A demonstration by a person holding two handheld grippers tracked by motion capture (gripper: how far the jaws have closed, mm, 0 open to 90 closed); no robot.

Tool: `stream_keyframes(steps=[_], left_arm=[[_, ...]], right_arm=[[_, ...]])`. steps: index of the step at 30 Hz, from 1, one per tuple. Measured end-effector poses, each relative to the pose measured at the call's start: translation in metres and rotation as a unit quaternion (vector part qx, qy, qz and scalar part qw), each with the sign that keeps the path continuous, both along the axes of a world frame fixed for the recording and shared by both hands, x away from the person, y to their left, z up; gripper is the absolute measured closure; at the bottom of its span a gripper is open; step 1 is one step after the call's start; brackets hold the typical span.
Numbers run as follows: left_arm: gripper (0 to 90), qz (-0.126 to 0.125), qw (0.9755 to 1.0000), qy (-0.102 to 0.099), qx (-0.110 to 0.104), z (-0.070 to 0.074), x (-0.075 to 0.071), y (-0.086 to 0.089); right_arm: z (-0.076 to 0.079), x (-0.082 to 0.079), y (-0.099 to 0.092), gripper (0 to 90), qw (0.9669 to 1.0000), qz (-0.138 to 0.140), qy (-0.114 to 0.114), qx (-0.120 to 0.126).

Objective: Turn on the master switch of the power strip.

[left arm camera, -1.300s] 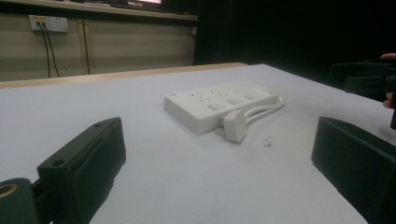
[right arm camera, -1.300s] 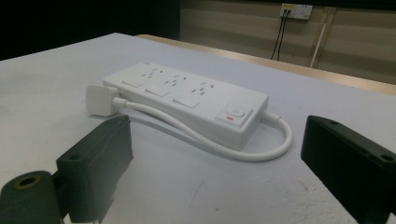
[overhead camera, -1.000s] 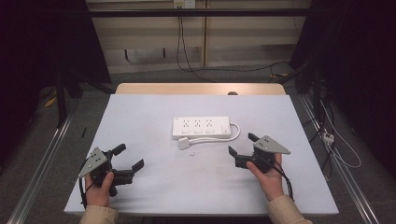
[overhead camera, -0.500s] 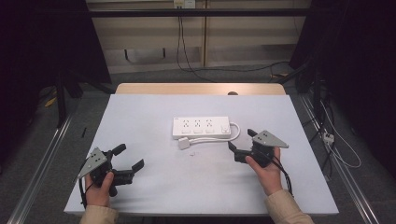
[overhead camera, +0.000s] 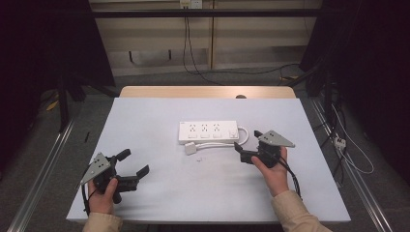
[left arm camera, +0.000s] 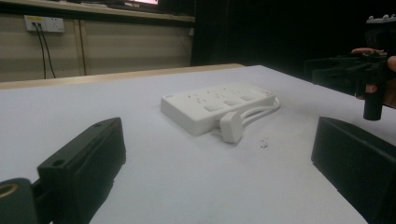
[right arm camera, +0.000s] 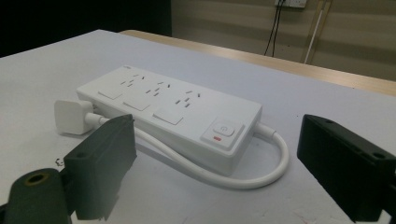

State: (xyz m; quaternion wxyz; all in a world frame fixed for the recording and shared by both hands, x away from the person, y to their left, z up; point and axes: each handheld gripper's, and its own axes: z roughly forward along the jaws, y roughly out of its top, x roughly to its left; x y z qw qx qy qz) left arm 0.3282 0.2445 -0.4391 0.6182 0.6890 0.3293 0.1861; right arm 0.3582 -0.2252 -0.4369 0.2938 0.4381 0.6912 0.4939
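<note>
Dark curtains flanked the room, and a pale wall with an outlet (overhead camera: 189,4) and hanging cables stood beyond the white-covered table (overhead camera: 159,121), whose wooden far edge showed past the cloth. At the near left corner the left hand (overhead camera: 101,200) gripped the left tool (overhead camera: 133,165) low over the cloth, jaws spread wide and holding nothing, aimed toward the table's middle. The right hand (overhead camera: 270,171) held the right tool (overhead camera: 245,145) farther forward, its jaws also spread and empty, a grey plate on top and a cable trailing back along the sleeve. Just ahead of the right tool's jaws lay a white power strip (right arm camera: 173,112), its switch end nearest that tool, its cord (right arm camera: 261,172) looping round to a white plug (right arm camera: 70,116) resting beside the strip. From the left tool the strip lay well ahead and to the right.
</note>
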Motion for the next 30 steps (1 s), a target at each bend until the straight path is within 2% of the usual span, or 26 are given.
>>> stream_keyframes(steps=[14, 30], left_arm=[[2.7, -0.001, 1.0000, 0.001, -0.001, -0.001, 0.001, 0.000], [2.7, -0.002, 1.0000, 0.002, -0.002, -0.001, 0.001, 0.000]], right_arm=[[-0.001, 0.012, 0.003, 14.4, 0.9999, -0.008, 0.008, -0.003], [0.000, 0.023, 0.007, 28.9, 0.9998, -0.005, 0.015, -0.014]])
